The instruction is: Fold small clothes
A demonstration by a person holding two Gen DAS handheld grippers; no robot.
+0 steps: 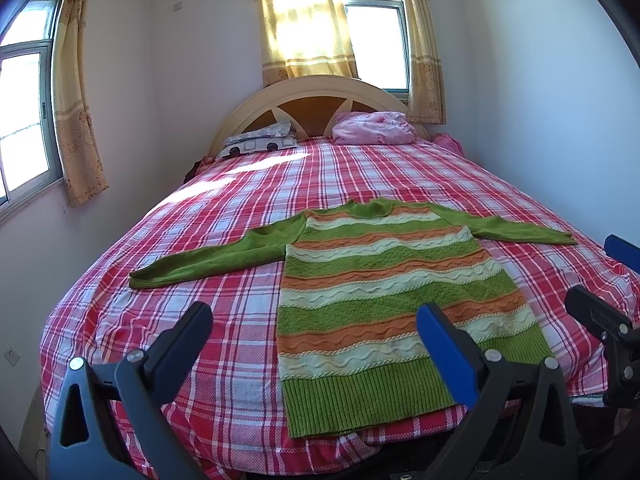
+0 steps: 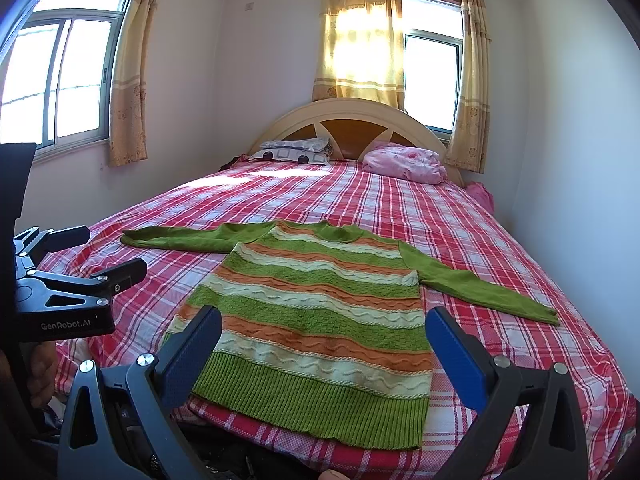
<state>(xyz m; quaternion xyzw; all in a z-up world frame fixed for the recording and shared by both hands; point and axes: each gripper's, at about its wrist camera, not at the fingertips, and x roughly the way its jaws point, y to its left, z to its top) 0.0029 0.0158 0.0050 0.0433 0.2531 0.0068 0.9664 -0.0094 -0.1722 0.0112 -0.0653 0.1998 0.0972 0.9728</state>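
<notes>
I see the striped sweater (image 1: pixel 384 280) spread flat near the foot of the plaid bed (image 1: pixel 240 208), sleeves out. My left gripper (image 1: pixel 316 320) and right gripper (image 2: pixel 324 328) hover spread wide, empty. Pillows (image 2: pixel 296 150) sit far off by the headboard (image 1: pixel 320 100).

The left gripper (image 1: pixel 314 320) is held with its jaws spread wide, and nothing is gripped between them. Its two fingers are pointed forward and slightly upward, level with each other. The right gripper (image 2: pixel 324 328) is likewise held wide open and empty, its fingers angled forward in the same manner. The two grippers are kept side by side, near each other and apart. In the right wrist view, the left gripper is seen at the left edge, and part of a hand (image 2: pixel 42 364) is seen wrapped around its handle below the body. In the left wrist view, the right gripper's fingers are seen at the right edge.
</notes>
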